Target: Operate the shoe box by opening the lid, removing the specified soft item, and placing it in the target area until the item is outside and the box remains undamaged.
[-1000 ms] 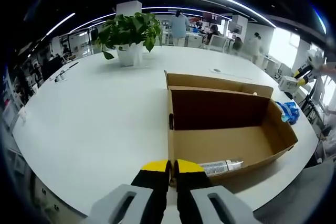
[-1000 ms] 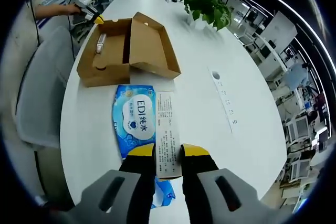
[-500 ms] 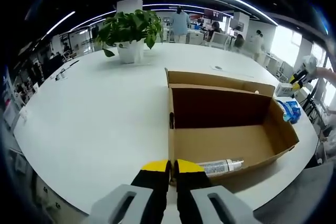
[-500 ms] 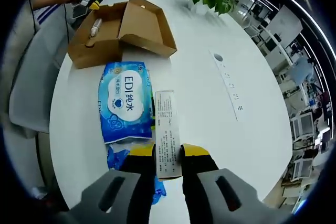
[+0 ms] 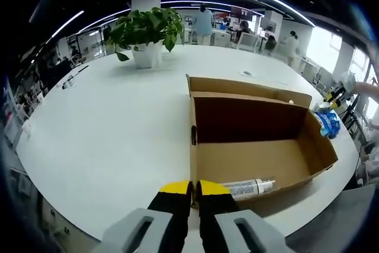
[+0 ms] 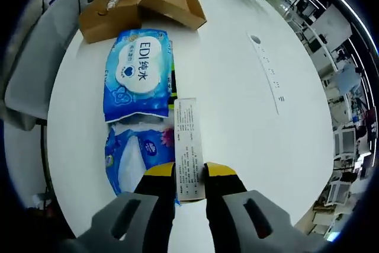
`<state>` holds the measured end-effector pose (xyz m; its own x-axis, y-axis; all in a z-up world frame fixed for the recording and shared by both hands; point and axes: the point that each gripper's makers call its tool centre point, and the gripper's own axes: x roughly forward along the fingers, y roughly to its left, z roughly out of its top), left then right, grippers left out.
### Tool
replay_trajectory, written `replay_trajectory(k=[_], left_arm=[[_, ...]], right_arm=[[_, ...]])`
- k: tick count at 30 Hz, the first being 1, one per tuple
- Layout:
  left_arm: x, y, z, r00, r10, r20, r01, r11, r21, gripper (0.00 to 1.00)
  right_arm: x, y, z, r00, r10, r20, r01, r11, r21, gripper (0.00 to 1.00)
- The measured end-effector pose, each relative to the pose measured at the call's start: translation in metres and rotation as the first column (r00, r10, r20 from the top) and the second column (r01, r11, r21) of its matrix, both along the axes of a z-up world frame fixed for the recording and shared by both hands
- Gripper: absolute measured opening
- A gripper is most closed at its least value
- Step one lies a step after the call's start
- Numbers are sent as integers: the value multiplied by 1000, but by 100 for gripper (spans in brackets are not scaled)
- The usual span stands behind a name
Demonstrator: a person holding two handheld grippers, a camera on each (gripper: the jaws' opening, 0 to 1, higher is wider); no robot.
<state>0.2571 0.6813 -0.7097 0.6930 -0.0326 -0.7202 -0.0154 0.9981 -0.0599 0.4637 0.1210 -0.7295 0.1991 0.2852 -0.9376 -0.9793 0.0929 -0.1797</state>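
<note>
Right gripper view: the right gripper [image 6: 190, 171] clamps a white printed label strip [image 6: 189, 149], long axis running 6 to 12 o'clock. The blue wipes pack [image 6: 137, 73] lies on the white table [image 6: 237, 75] at 10 o'clock, lengthwise toward the open shoe box [image 6: 139, 1] at 11. Left gripper view: the left gripper [image 5: 193, 190] pinches the shoe box's near wall; a tube [image 5: 249, 188] lies inside.

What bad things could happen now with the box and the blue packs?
The right gripper is shut on a white printed strip fixed to the blue packs. Pulling hard might tear it or drag the packs off the table edge, which looks close. The left gripper pinches the shoe box wall; a strong tug could bend the cardboard. A tube lies inside and could roll out.
</note>
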Motion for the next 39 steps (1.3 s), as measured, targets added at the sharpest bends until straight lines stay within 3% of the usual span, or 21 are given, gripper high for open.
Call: replay_trajectory(k=[3, 8, 13, 20, 31, 35, 39], left_arm=[[0, 0, 0, 1000, -3, -4, 3, 1000, 0, 3], [0, 0, 0, 1000, -10, -10, 10, 1000, 6, 3], [0, -1, 0, 1000, -18, -21, 18, 1000, 9, 4], [1, -1, -1, 999, -29, -38, 29, 1000, 5, 4], [5, -2, -1, 993, -89, -72, 92, 995, 40, 11], [5, -2, 3, 987, -141, -79, 147, 986, 80, 21], [8, -6, 10, 981, -182, -71, 188, 977, 96, 22]], right_arm=[[-1, -11, -9, 1000, 20, 8, -19, 999, -49, 16], [-2, -15, -12, 1000, 12, 7, -12, 998, -54, 16], [0, -19, -19, 998, 49, 26, -46, 993, -104, 16], [1, -19, -17, 997, 61, 51, -55, 992, -117, 16], [10, -11, -3, 994, 24, 105, -16, 997, -70, 21], [11, -11, 1, 993, 17, 121, -10, 998, -64, 25], [11, -12, 9, 989, -16, 149, 23, 999, -43, 32]])
